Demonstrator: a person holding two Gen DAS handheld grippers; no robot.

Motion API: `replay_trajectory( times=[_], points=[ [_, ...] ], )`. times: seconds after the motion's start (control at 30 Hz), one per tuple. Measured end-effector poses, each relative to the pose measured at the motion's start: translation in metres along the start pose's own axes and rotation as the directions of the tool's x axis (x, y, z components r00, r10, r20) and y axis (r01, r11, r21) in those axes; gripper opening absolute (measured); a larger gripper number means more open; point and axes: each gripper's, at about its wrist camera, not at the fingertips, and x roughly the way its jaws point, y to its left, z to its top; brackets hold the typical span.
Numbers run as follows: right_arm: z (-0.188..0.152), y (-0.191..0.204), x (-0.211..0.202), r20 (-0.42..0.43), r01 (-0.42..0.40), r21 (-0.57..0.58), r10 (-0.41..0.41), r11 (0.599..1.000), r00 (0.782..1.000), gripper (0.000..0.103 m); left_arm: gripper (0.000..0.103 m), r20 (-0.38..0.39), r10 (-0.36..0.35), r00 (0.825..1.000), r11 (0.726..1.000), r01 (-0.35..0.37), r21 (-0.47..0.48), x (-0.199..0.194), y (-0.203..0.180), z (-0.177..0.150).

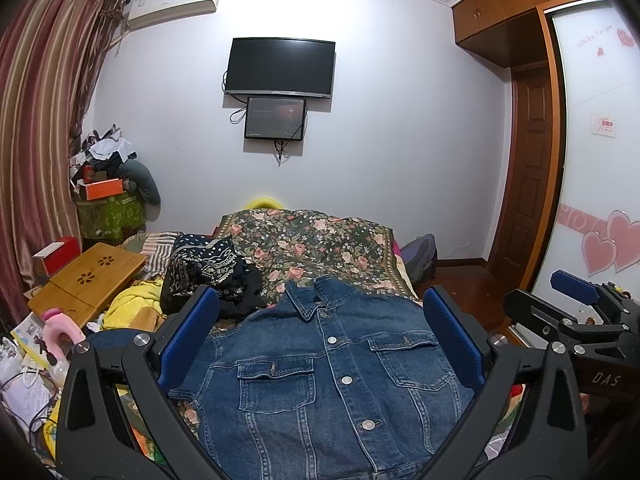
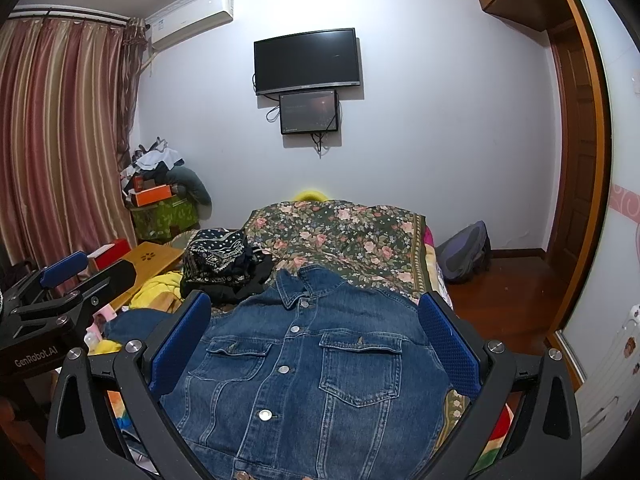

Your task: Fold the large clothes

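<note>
1. A denim jacket (image 1: 332, 376) lies flat on the bed, front side up, buttons closed, collar toward the far wall.
2. Under it is a floral cover (image 1: 320, 240); the jacket covers the near part of this cover.
3. The left gripper (image 1: 320, 336) is above the jacket, its blue fingers (image 1: 188, 340) spread wide and holding nothing.
4. The right gripper (image 2: 316, 340) is also above the jacket, with fingers (image 2: 448, 344) released and wide apart, nothing between them.
5. The two grippers are side by side; each one is seen at the edge of the other's view.
6. A dark patterned cloth (image 2: 224, 260) lies in a heap just left of the collar.
7. A wooden lap table (image 1: 88, 280) stands further left, among clutter.
8. A TV (image 2: 306, 60) hangs on the far wall.
</note>
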Motion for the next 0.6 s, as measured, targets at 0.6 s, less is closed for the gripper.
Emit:
replay_trajectory(
  times=[0.6],
  points=[
    [0.0016, -0.0007, -0.0015, -0.006, 0.002, 0.002, -0.002, 1.000, 1.000, 0.103, 0.103, -0.001, 0.004, 1.000, 1.000, -0.004, -0.003, 0.0020, 0.0012, -0.0014]
  ],
)
